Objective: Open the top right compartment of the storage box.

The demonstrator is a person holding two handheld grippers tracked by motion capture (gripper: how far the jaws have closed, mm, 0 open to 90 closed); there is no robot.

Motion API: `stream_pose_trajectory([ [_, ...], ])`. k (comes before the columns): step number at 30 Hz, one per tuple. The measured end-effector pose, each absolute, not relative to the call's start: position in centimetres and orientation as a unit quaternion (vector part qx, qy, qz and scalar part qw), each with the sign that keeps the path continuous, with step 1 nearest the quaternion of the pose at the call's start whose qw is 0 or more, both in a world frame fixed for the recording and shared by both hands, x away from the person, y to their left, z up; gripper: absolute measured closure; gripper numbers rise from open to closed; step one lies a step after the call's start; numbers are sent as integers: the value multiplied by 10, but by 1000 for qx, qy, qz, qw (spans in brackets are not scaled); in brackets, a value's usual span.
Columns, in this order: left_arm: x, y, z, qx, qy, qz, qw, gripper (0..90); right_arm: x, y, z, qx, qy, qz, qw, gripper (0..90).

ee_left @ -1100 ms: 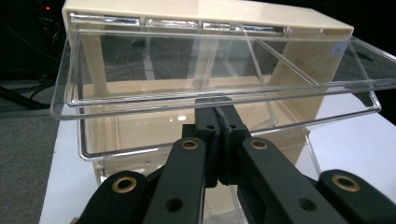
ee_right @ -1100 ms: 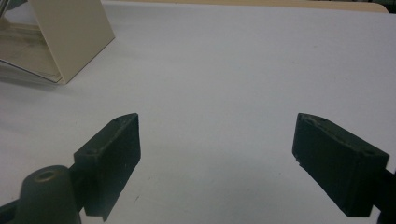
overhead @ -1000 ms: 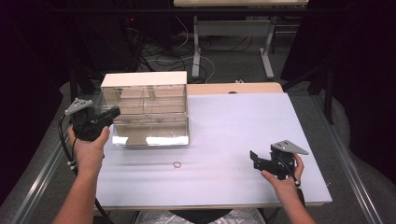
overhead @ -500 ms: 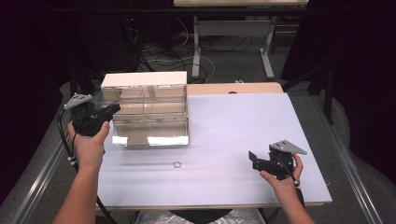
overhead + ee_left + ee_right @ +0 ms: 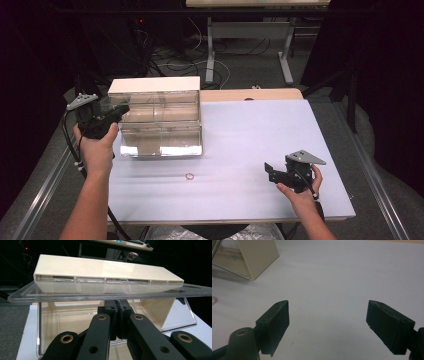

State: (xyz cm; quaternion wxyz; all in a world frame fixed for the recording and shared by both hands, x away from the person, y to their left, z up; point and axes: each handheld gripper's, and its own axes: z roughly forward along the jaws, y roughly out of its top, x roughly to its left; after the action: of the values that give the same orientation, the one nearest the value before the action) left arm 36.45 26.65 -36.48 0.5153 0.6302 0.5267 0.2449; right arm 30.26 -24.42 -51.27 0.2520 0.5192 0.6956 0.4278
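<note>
Currently lifting the clear lid (image 5: 75,293) of the storage box (image 5: 160,120), sitting at about ten o'clock on the tabletop (image 5: 250,130), with the left hand-held gripper (image 5: 117,111), jaws together and apparently clamped on the lid's front edge. Holding the lid roughly level above the open cream compartment.

Resting the right hand-held gripper (image 5: 270,172) at about four o'clock, well apart from the box, jaws apart after just closing a little, with nothing between them. Leaving a small ring (image 5: 189,176) lying on the tabletop just in front of the box, at about seven o'clock.

Judging the step as opening the box. Doing it well probably means:
- Keeping the pinch firm, since clear plastic looks slippery.
- Swinging the lid along its hinge arc rather than pulling straight up.
- Avoiding dragging the light box across the tabletop.
- Bringing the right hand-held gripper toward the ring only once the lid is fully up.
</note>
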Motion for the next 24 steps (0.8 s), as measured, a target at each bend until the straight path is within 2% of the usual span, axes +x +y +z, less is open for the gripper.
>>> stream_pose_trajectory([
  [16,374,264,-363,627,533,235,517,900,306,-234,-510,503,708,434,238,218],
  [24,374,265,-363,631,527,241,516,900,312,-215,-505,481,725,439,223,269],
])
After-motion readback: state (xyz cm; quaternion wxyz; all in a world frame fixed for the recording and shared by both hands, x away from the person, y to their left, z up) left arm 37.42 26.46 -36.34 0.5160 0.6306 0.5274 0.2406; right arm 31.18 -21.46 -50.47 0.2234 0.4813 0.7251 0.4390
